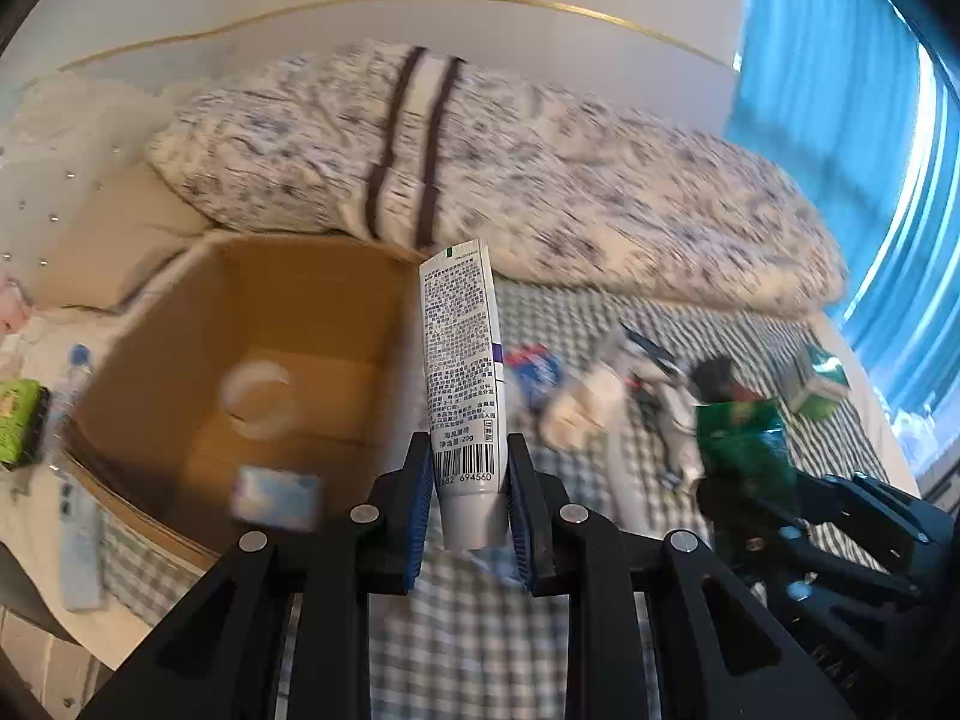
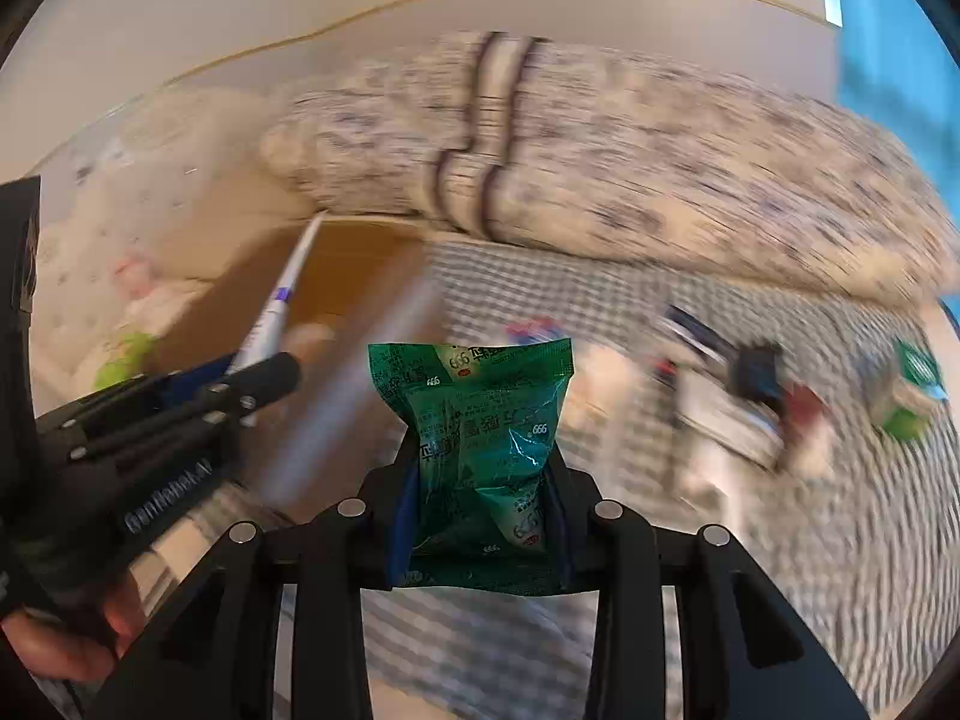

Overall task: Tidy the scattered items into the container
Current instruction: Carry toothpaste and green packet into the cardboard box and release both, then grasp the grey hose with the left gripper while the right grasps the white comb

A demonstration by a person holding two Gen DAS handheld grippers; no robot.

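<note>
Bed (image 1: 480, 618): one, checked cover, carrying the box and the scattered items.
Rolled duvet (image 1: 480, 168): one, lying across the bed behind the box.
Cardboard box (image 1: 150, 372): one, standing open to the left of the left gripper; one tape roll (image 1: 259, 399) and one small pale packet (image 1: 276, 498) are lying inside.
Scattered pile (image 1: 630, 396): blurred, lying right of the tube; count unclear.
Green pouch (image 2: 483, 450): one, the right gripper (image 2: 486, 510) is pinching it closed at its lower half.
White tube (image 1: 465, 384): one, upright, the left gripper (image 1: 471, 492) is clamping its cap end, beside the box's right wall.
</note>
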